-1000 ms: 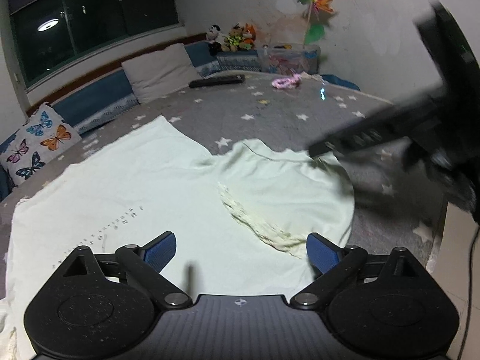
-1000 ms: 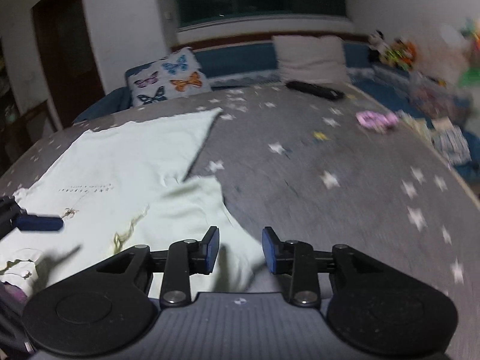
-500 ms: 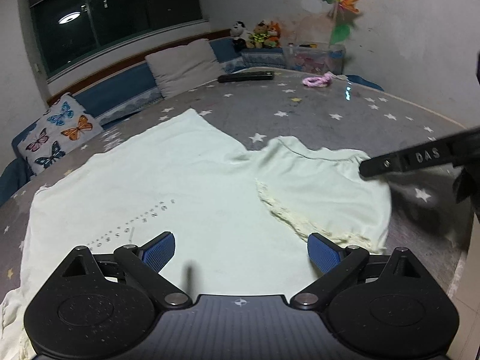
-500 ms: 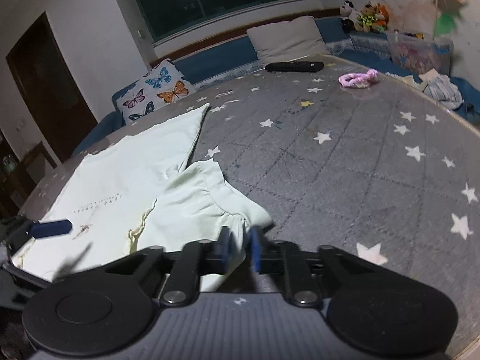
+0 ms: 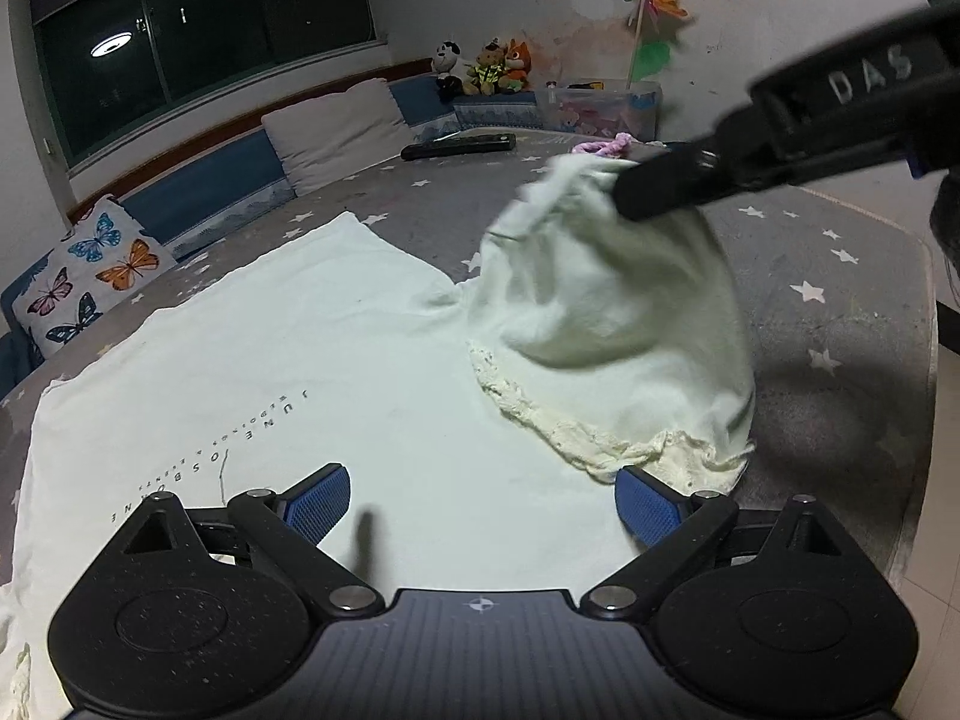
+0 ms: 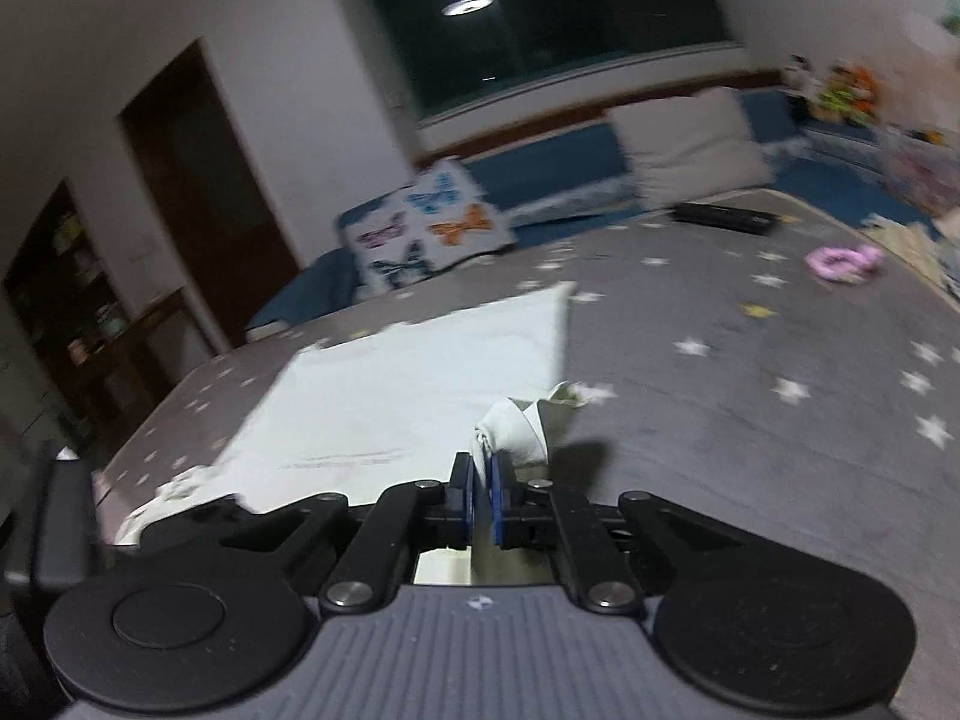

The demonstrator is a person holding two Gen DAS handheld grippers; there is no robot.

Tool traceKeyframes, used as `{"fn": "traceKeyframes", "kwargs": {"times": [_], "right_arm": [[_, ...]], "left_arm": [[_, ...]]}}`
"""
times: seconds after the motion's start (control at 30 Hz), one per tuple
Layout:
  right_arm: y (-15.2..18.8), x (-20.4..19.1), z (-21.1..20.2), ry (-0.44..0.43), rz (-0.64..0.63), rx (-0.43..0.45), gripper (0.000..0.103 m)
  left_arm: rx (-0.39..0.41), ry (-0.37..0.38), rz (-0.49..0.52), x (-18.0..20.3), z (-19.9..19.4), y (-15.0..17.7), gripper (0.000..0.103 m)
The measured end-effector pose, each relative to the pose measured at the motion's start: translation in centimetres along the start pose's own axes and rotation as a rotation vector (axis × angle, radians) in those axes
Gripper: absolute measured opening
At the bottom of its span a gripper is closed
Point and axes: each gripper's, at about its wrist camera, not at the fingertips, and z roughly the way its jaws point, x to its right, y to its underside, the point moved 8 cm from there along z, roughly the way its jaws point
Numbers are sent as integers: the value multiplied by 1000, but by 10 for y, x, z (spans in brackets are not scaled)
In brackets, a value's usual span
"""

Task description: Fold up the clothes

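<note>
Left wrist view, hidden: the right gripper [image 5: 654,192] enters from the upper right, its body cut off by the frame edge; the fabric it lifts is motion-blurred.
Left wrist view, garment: a pale T-shirt [image 5: 270,372] lies flat on the bed [image 5: 840,276], printed lettering facing up. Its sleeve [image 5: 606,312] is raised in a peak, pinched at the top by the right gripper, lace-trimmed edge trailing on the shirt.
Left wrist view, left gripper: the left gripper [image 5: 480,501] hangs over the shirt's near edge, blue pads spread wide, nothing between them.
Right wrist view, hidden: the whole frame is smeared; small objects on the far side are hard to make out.
Right wrist view, grip: the right gripper [image 6: 480,495] has just been closing; its jaws are pressed together on a bunched fold of sleeve [image 6: 516,426].
Room: grey star-patterned bedcover, butterfly cushion [image 5: 84,276], white pillow [image 5: 336,132], plush toys [image 5: 486,63], pinwheel [image 5: 654,0], dark window [image 5: 198,36].
</note>
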Motion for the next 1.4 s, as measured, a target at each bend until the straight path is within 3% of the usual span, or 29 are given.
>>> {"fn": "traceKeyframes", "kwargs": {"times": [0.27, 0.43, 0.53, 0.67, 0.8, 0.9, 1.17, 1.4], "right_arm": [[16, -56, 43, -114, -105, -108, 5], [31, -69, 61, -173, -99, -179, 10], [32, -68, 51, -183, -101, -167, 12], [35, -42, 40, -115, -87, -175, 16], [55, -15, 38, -33, -73, -238, 16], [65, -5, 35, -25, -71, -262, 15], [30, -15, 42, -26, -147, -203, 15], [12, -15, 94, -12, -191, -202, 15]], "left_arm": [[30, -45, -53, -33, -27, 11, 98], [25, -114, -106, -64, -39, 19, 98], [32, -136, -136, -74, -41, 18, 98], [43, -158, -171, -85, -42, 14, 98], [56, -144, -170, -79, -37, 4, 98], [55, -126, -154, -71, -30, -2, 98], [24, -94, -107, -54, -13, -3, 98], [5, -81, -97, -51, -6, 1, 98]]}}
